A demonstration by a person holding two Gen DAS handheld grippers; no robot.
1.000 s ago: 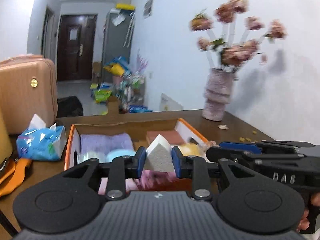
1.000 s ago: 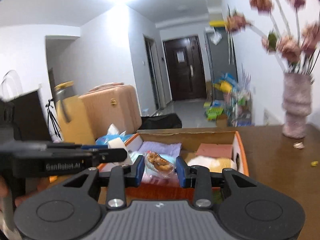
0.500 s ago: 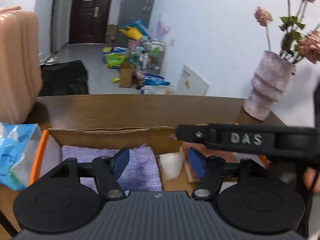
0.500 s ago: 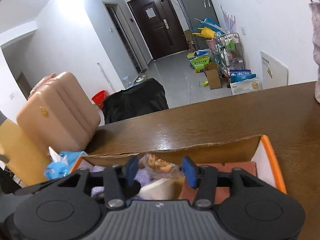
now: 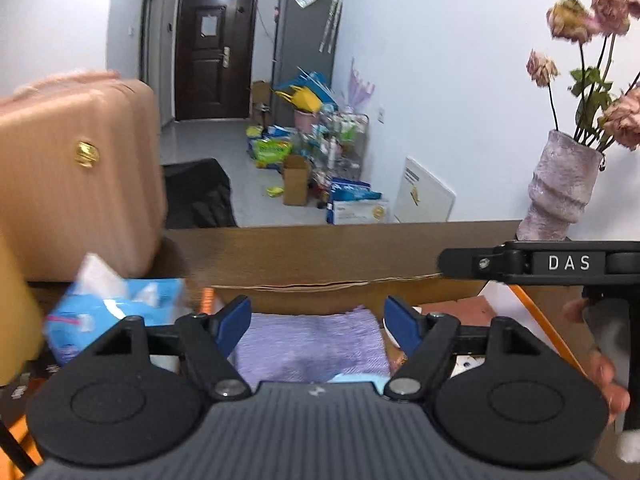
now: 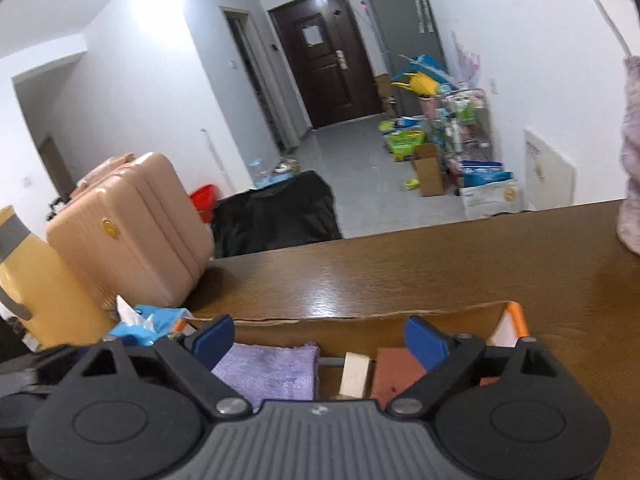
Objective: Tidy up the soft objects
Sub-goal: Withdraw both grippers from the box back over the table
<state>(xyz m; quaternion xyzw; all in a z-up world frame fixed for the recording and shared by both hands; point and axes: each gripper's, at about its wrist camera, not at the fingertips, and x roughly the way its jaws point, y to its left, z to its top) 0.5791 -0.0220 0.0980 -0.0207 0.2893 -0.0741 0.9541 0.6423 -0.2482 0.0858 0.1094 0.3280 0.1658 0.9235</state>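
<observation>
A cardboard box with an orange rim (image 6: 516, 316) sits on the brown table and holds the soft things. A purple cloth (image 5: 312, 344) lies at its back left. A white sponge (image 6: 354, 372) and a red-brown sponge (image 6: 394, 372) lie to the cloth's right. My left gripper (image 5: 318, 320) hovers over the purple cloth, jaws opening, nothing between the blue pads. My right gripper (image 6: 318, 338) hangs over the box's middle, jaws opening wide, with nothing in them. The wrapped packet it carried is out of sight.
A blue tissue pack (image 5: 120, 312) lies just left of the box, with a pink suitcase (image 5: 76, 184) and a yellow object (image 6: 40, 292) behind it. A pink vase (image 5: 560, 196) of dried flowers stands at the table's far right. A hand (image 5: 600, 360) grips the right tool.
Both grippers moved in over the box and spread their jaws. The left let go of the white sponge wedge; the right let go of the wrapped packet.
</observation>
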